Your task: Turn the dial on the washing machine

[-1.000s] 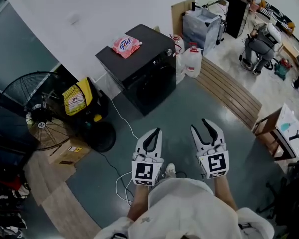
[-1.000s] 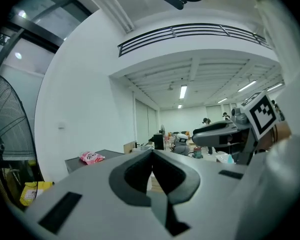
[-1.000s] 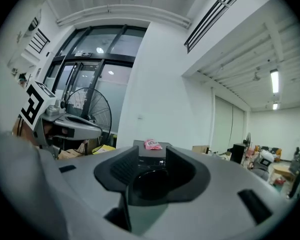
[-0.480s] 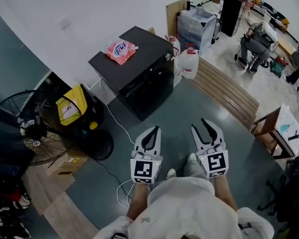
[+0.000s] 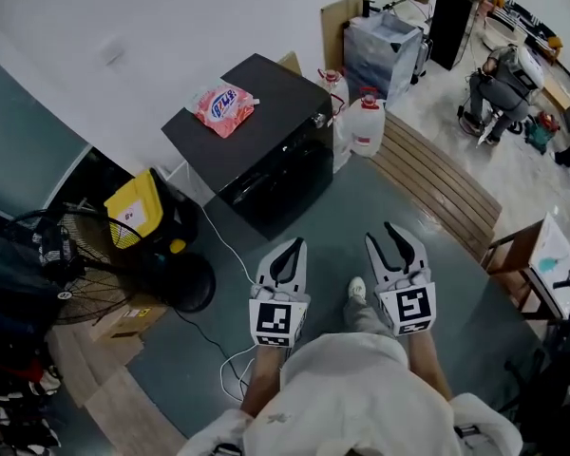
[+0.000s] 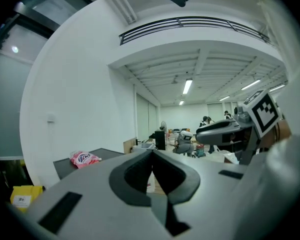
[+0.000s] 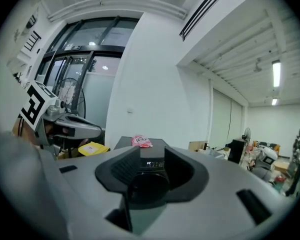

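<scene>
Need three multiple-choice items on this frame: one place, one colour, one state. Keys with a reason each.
1. The pink packet lies: A on the floor; B on top of the washing machine; C on a shelf.
2. The washing machine is: A white; B grey; C black.
3. The right hand-held gripper is: A shut, empty; B shut on the packet; C wide open.
Key: 1 B, it rests on the machine's lid. 2 C, its body is black. 3 A, the jaw tips meet in the air, short of the machine.

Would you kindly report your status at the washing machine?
Left hand-held gripper shut, empty; right hand-held gripper just closed, empty. Washing machine ahead, not reached, pink bag on top. White cable on floor.
</scene>
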The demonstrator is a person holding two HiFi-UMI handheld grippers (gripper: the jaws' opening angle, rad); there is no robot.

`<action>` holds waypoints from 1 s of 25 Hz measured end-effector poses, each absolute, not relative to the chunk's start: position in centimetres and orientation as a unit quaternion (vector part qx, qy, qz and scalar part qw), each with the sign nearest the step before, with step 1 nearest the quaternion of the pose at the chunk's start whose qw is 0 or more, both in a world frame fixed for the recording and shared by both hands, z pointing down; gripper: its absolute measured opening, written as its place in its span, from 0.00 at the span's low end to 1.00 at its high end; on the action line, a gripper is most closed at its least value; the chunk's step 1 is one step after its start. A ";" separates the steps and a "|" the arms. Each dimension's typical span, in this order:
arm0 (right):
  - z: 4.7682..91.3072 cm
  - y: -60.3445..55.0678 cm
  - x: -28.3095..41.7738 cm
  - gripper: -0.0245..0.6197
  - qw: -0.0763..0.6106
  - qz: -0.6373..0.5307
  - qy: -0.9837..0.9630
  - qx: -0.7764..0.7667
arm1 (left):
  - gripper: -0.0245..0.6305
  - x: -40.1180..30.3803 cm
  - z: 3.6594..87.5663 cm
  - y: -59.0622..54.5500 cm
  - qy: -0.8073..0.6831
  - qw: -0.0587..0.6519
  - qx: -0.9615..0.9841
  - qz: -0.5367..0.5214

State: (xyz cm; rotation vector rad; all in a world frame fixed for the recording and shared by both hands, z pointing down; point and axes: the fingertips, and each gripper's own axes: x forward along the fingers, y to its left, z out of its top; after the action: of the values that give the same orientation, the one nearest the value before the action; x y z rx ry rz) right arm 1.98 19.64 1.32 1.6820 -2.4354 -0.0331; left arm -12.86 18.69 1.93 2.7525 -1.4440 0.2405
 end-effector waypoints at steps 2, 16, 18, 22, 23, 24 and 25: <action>1.2 17.4 3.2 0.28 0.095 -0.011 -0.825 0.558 | 0.06 -11.4 2.1 16.5 -0.468 0.014 0.880 0.083; 3.0 4.5 9.5 0.29 0.089 0.006 -0.858 0.506 | 0.06 -4.6 4.0 5.6 -0.510 0.030 0.852 0.116; 3.5 3.5 10.1 0.29 0.095 0.010 -0.862 0.498 | 0.06 -3.8 4.4 4.5 -0.514 0.032 0.849 0.117; 5.2 1.4 10.6 0.29 0.100 0.018 -0.866 0.490 | 0.06 -3.3 5.3 2.7 -0.521 0.038 0.844 0.120; 5.6 0.9 10.5 0.29 0.102 0.021 -0.867 0.487 | 0.06 -3.3 5.5 2.3 -0.522 0.039 0.843 0.122; 6.0 0.5 10.4 0.29 0.103 0.023 -0.868 0.485 | 0.06 -3.2 5.8 1.9 -0.523 0.040 0.843 0.123; 6.3 0.0 10.3 0.29 0.105 0.025 -0.869 0.482 | 0.06 -3.2 6.0 1.5 -0.524 0.041 0.842 0.124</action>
State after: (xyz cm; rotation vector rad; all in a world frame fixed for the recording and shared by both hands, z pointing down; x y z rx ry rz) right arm 10.31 0.00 6.33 1.4201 -2.5620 0.0732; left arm -3.25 1.50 6.05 2.5782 -1.6034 0.3799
